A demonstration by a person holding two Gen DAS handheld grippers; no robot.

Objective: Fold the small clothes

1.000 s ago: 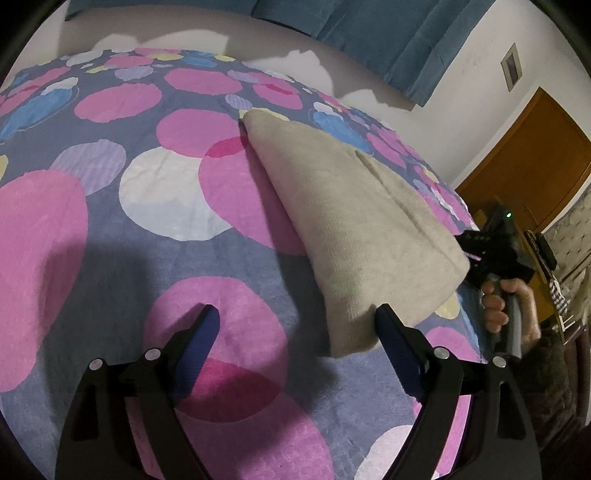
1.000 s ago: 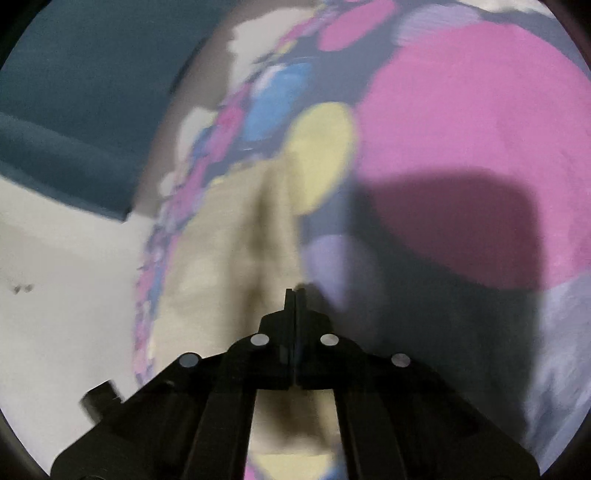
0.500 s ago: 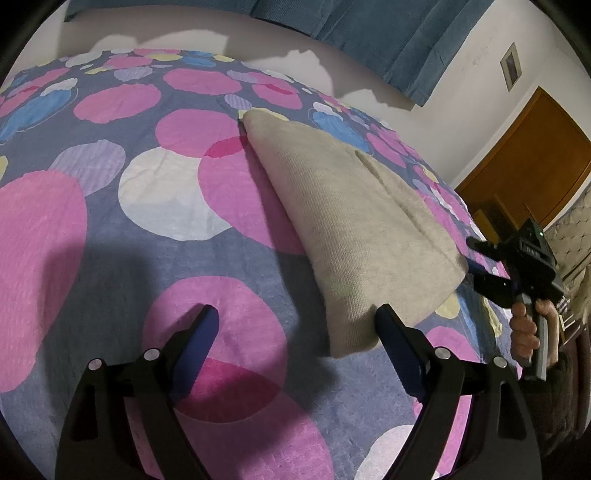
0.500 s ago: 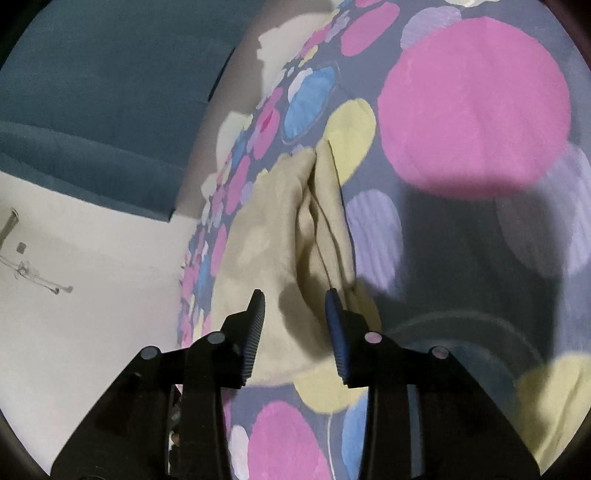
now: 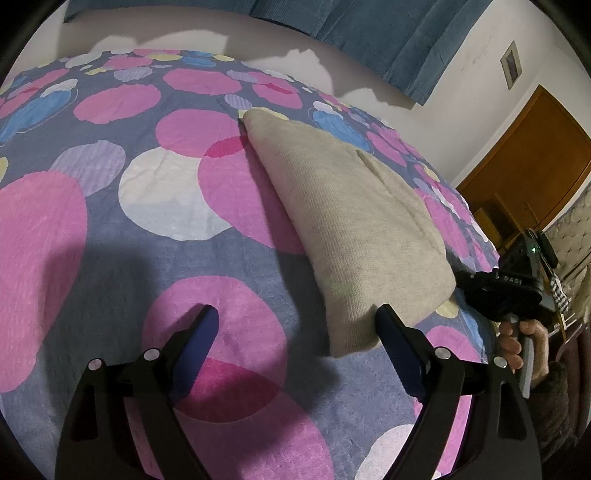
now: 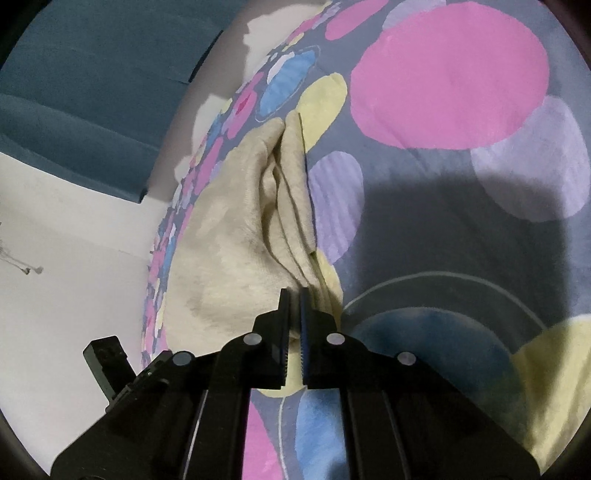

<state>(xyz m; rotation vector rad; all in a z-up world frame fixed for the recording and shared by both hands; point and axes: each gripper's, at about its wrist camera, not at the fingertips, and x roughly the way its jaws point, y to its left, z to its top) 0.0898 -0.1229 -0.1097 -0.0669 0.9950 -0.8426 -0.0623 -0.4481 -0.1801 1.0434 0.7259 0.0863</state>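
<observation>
Garment: folded beige knitted cloth (image 5: 354,229) on the bed's spotted fleece blanket (image 5: 110,258).
Left hand-held gripper (image 5: 297,325): wide, empty; cloth corner at 1 o'clock.
Right hand-held gripper (image 6: 294,299): jaws nearly together, nothing gripped.

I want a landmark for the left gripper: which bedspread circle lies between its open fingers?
The large pink circle nearest the camera, with a darker red overlap at its lower edge. The white circle lies farther off, well beyond the gripper.

Across most of your frame spreads a bedspread (image 5: 155,258) with pink, blue, white and yellow circles. At upper right you see a blue curtain (image 5: 388,33), a wooden door (image 5: 532,147), and perhaps a wall switch (image 5: 510,69).
</observation>
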